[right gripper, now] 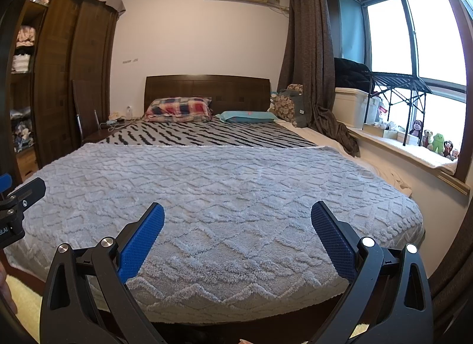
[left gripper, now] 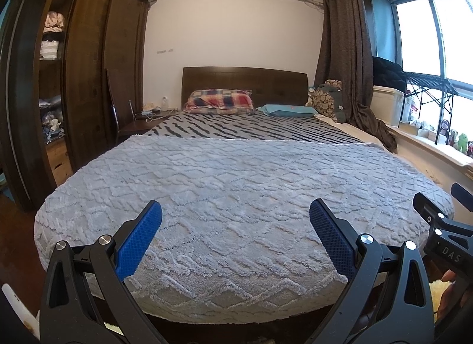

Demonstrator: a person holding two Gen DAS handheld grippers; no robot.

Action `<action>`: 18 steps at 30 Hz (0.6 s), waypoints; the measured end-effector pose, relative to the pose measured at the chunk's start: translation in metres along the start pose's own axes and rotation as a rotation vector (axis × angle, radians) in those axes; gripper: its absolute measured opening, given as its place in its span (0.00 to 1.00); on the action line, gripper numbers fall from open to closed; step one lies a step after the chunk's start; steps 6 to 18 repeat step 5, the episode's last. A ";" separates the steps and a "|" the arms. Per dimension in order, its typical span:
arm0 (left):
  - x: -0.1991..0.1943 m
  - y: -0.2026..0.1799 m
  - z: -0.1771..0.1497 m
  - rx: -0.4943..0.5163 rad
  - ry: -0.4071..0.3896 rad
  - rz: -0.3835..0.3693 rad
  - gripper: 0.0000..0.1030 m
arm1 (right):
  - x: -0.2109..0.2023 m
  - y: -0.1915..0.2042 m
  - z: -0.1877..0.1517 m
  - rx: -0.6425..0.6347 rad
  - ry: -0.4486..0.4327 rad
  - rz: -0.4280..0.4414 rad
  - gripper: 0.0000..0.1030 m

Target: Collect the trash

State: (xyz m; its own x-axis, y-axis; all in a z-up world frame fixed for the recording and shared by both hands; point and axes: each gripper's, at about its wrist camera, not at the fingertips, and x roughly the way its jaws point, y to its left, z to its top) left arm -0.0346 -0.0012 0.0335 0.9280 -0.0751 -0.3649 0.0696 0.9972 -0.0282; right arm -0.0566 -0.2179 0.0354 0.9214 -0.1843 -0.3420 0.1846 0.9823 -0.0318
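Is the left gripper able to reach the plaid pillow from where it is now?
Probably not yet. The left gripper is open at the foot of the bed; the plaid pillow lies against the headboard, with the whole grey blanket between.

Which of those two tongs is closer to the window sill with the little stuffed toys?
Right. The right tongs are on the bed's window side, nearer the stuffed toys; the left tongs sit beside them, toward the wardrobe.
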 end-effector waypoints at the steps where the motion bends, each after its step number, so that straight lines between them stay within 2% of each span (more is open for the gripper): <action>1: 0.000 0.001 0.000 -0.002 0.000 0.000 0.92 | 0.000 0.000 0.000 0.000 0.000 0.000 0.97; 18: 0.000 0.001 0.001 -0.003 0.000 -0.006 0.92 | 0.000 0.000 0.000 -0.002 0.001 0.002 0.97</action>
